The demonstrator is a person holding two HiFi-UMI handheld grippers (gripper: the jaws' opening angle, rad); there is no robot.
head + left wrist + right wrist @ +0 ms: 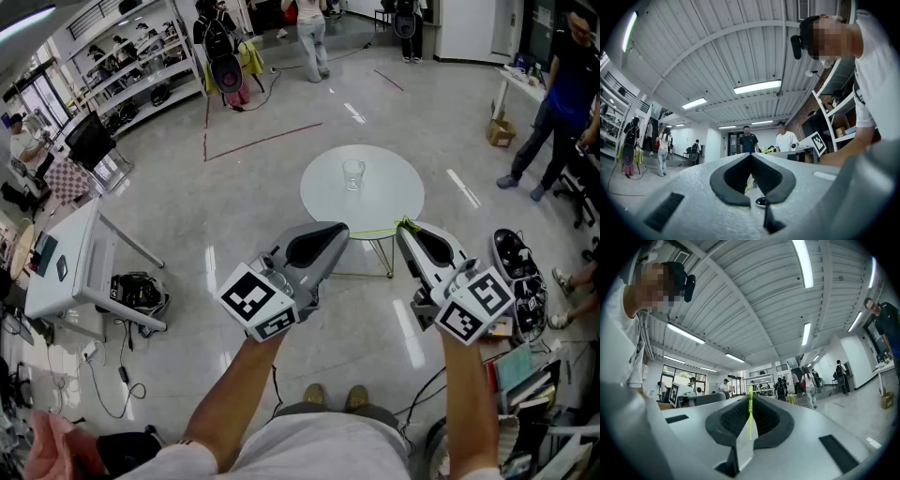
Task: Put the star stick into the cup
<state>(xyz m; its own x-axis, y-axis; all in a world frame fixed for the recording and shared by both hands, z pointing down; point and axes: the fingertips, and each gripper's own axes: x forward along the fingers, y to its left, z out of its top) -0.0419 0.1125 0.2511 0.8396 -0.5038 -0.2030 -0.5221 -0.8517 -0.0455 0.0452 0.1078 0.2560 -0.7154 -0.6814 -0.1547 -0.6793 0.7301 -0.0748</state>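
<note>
You are clenching the thin green star stick point(375, 232) sideways in the right gripper point(405, 228), well short of the glass cup point(352, 174) on the round white table point(398, 197). The left gripper point(339, 230) is hanging closed on nothing. Turn the stick upright before lowering.

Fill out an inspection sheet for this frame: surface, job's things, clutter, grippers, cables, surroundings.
Surface: round white table, holding only the cup.
Job's things: glass cup upright on the table; star stick not yet in the cup.
Clutter: black gear on the floor beside a white desk.
Grippers: left hand-held gripper shut, empty; right hand-held gripper shut on the star stick.
Cables: loose cable on the floor at left.
Surroundings: shelving; people standing around.
</note>
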